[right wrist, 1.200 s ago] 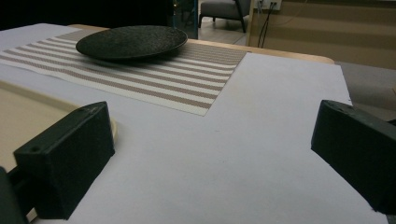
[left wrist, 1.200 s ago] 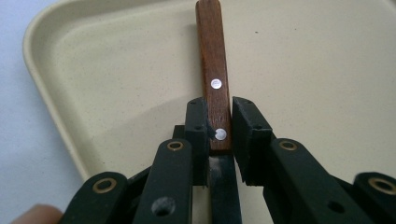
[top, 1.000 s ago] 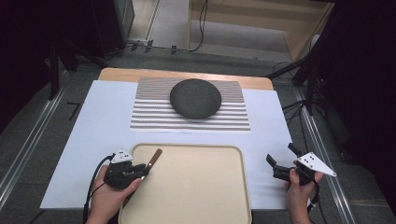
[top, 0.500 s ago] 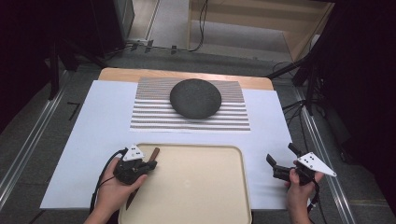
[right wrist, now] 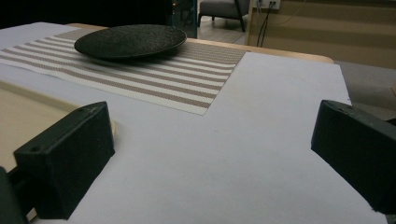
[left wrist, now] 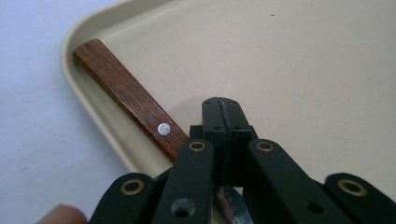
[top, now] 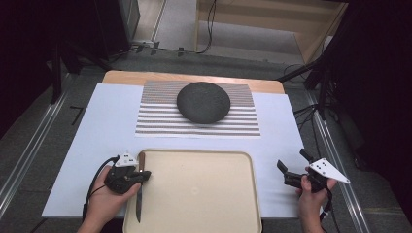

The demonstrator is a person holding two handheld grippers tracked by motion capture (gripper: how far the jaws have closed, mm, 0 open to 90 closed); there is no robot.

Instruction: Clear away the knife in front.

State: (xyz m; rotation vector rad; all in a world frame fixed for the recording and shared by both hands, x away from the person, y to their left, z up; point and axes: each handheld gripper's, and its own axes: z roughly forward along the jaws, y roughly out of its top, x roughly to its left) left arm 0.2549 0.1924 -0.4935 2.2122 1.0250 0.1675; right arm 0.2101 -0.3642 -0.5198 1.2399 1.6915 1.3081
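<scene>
A dark room surrounded a table (top: 77,145) spread with white sheeting, and near the person's edge sat a beige tray (top: 209,194), the landmark for everything else. A knife (top: 139,201) lay along the tray's left rim, its long axis running near-to-far: wooden handle (left wrist: 126,100) toward the tray's far left corner, blade toward the near edge. The left gripper (top: 141,175) sat right at that rim, jaws fully closed; in the left gripper view they met above the knife where handle joined blade, so it looked clamped on the knife, though the contact itself was hidden behind the jaws. The right gripper (top: 286,172) hovered off the tray's right side, jaws spread wide with nothing between them, well apart from the knife. Beyond the tray's far edge a dark plate (top: 203,102) rested on a striped mat (top: 160,121). The blade was mostly hidden in the left gripper view, and thin and hard to read from above.
</scene>
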